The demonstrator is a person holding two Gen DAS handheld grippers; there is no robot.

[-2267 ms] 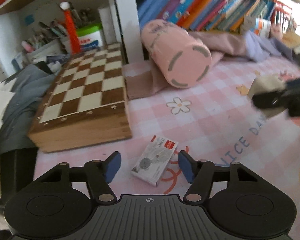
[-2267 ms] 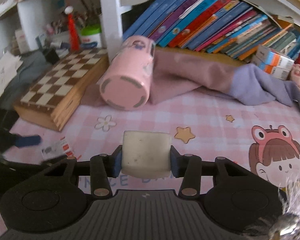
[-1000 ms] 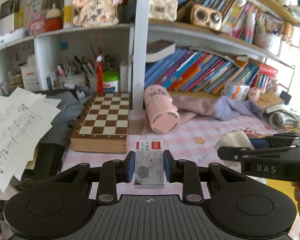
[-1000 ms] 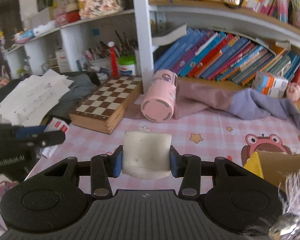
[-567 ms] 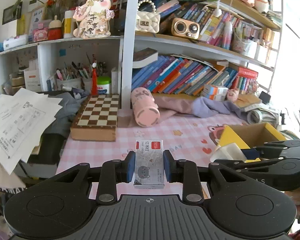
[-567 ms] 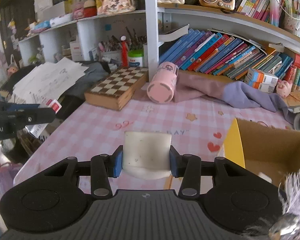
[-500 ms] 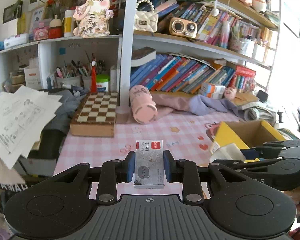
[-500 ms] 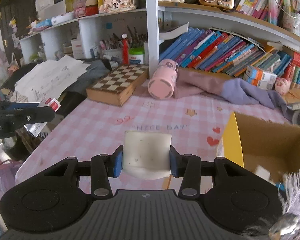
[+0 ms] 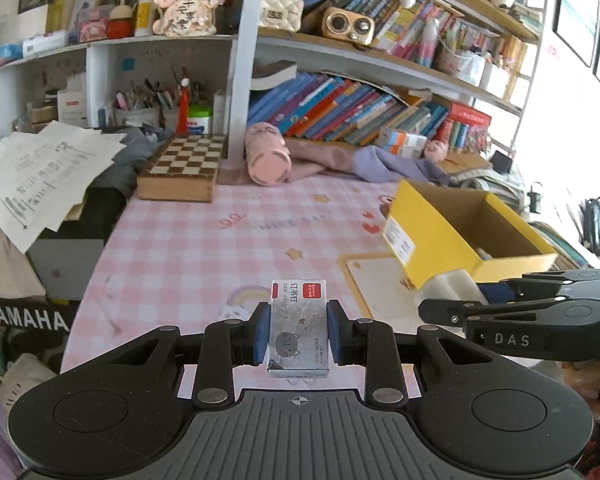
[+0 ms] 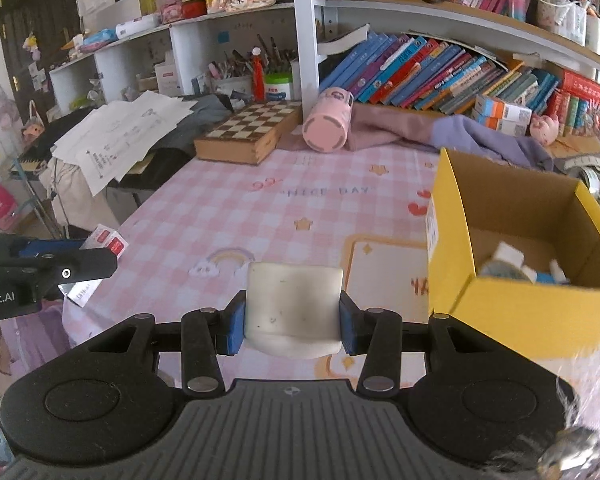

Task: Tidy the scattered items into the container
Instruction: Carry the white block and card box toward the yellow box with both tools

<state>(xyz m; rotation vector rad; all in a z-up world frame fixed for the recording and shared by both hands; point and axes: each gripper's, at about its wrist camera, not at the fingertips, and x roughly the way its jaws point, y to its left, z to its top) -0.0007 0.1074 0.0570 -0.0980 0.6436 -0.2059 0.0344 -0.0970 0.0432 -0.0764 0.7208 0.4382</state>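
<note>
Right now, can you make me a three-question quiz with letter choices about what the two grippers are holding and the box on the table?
1. Where is the yellow cardboard box?
A. on the pink checked tablecloth
B. on the shelf
C. on the chessboard

2. What colour is the squashy block in the right gripper?
A. red
B. off-white
C. green

3. What is the left gripper doing with the small staple box?
A. hanging open above it
B. pinching it between both pads
C. pushing it flat on the table

Answers:
1 A, the box stands on the tablecloth at the right.
2 B, the block is off-white with small smudges.
3 B, the blue pads press both its sides.
</note>
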